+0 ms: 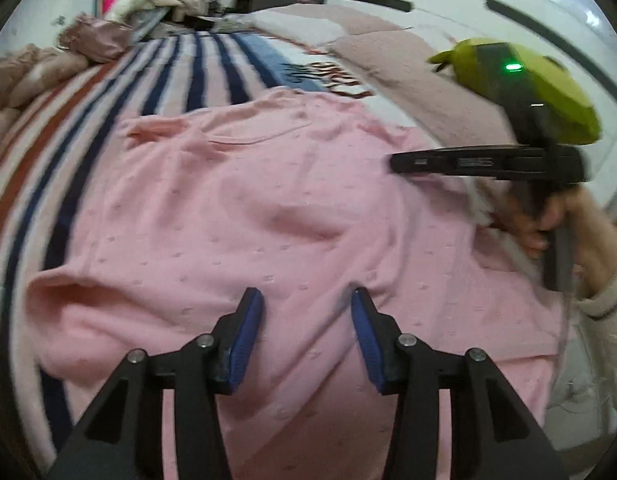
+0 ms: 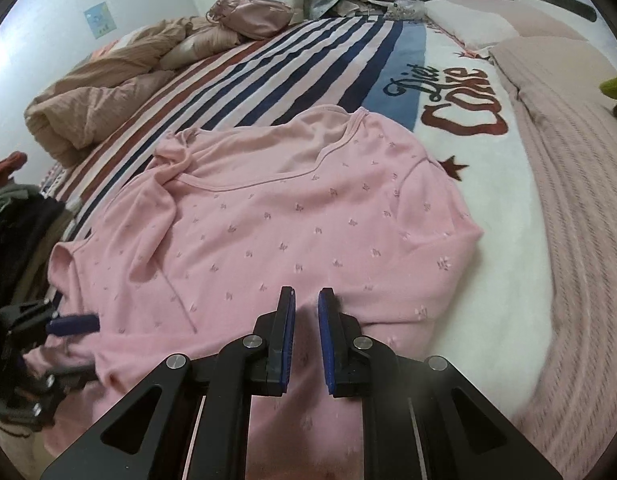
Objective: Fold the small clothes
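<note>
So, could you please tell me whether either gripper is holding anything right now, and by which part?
Nothing is held: the left gripper and right gripper are both open over the pink top.

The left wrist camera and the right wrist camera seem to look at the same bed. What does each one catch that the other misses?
Only the left wrist view shows the person's hand gripping the handle of the right gripper, with its yellow-green housing and lit green light.

Only the right wrist view shows the Diet Coke lettering sharply, the dark clothes pile and the shirt's printed pattern.

Both show the pink shirt spread on the striped blanket, the crumpled beige quilt, and open blue-padded fingers above the shirt's near part.
</note>
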Tool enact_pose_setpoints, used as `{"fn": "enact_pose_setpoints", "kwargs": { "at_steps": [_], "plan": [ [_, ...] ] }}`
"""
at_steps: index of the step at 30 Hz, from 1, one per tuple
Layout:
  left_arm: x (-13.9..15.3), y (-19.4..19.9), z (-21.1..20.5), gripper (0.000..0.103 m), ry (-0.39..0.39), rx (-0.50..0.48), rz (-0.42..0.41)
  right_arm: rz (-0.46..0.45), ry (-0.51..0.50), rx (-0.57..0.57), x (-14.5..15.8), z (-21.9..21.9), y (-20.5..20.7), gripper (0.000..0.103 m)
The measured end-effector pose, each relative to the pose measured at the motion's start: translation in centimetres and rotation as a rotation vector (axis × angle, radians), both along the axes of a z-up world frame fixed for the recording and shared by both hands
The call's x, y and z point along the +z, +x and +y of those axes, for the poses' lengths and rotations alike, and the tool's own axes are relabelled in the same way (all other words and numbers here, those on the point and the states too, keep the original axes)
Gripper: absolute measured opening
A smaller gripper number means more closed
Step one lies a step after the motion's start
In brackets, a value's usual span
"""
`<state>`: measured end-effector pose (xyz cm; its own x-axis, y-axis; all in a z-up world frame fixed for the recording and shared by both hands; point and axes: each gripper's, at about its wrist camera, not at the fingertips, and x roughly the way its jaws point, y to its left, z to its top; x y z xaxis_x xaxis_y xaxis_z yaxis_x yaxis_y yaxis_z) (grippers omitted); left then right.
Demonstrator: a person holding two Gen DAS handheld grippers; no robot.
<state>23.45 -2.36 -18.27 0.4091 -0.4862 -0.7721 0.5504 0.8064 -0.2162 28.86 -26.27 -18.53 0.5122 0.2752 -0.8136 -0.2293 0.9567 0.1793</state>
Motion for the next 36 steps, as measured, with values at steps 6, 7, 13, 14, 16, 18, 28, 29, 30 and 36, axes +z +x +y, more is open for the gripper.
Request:
{"fn": "enact_pose_setpoints", "kwargs": {
  "at_steps": [6, 7, 13, 14, 16, 18, 28, 29, 30, 36],
  "plan": [
    [0.0, -0.3, -1.6, 0.054, 0.009, -0.067, -0.022, -0.038, 0.03, -0.001, 1.7, -1.1, -1.1, 0.008],
    [-0.2, -0.2, -1.8, 0.051, 0.022, -0.059, -0.022, -0.052, 0.042, -0.011, 2.3, -1.7, -1.7, 0.009],
    [0.3, -0.3, -1.1, 0.005, 0.026, 0.009, -0.068, -0.093, 0.053, -0.066, 4.6, -5.3, -6.2, 0.01],
    [1.0, -0.7, -0.5, 0.005, 0.008, 0.038, -0.095, -0.096, 0.05, -0.073, 4.7, -5.8, -7.0, 0.01],
    [1.9, -1.1, 0.8, 0.005, -0.019, 0.099, -0.113, -0.094, 0.054, -0.078, 4.6, -6.3, -8.3, 0.01],
    [2.4, -1.4, 1.9, 0.005, -0.012, 0.133, -0.132, -0.085, 0.045, -0.078, 4.2, -6.4, -9.1, 0.01],
    [-0.1, -2.2, 3.9, 0.008, 0.06, 0.222, -0.043, -0.012, -0.002, -0.046, 1.4, -4.5, -10.0, 0.013],
    [-0.1, -2.4, 3.9, 0.012, 0.08, 0.23, -0.053, -0.012, -0.005, -0.046, 1.4, -4.5, -10.5, 0.014],
    [0.0, -2.6, 3.9, 0.016, 0.092, 0.235, -0.059, -0.015, -0.004, -0.047, 1.5, -4.6, -11.1, 0.017],
    [2.7, -6.9, 7.6, 0.08, -0.03, 0.234, -0.105, -0.032, 0.047, -0.015, 2.2, -6.2, -17.0, 0.047]
  ]
}}
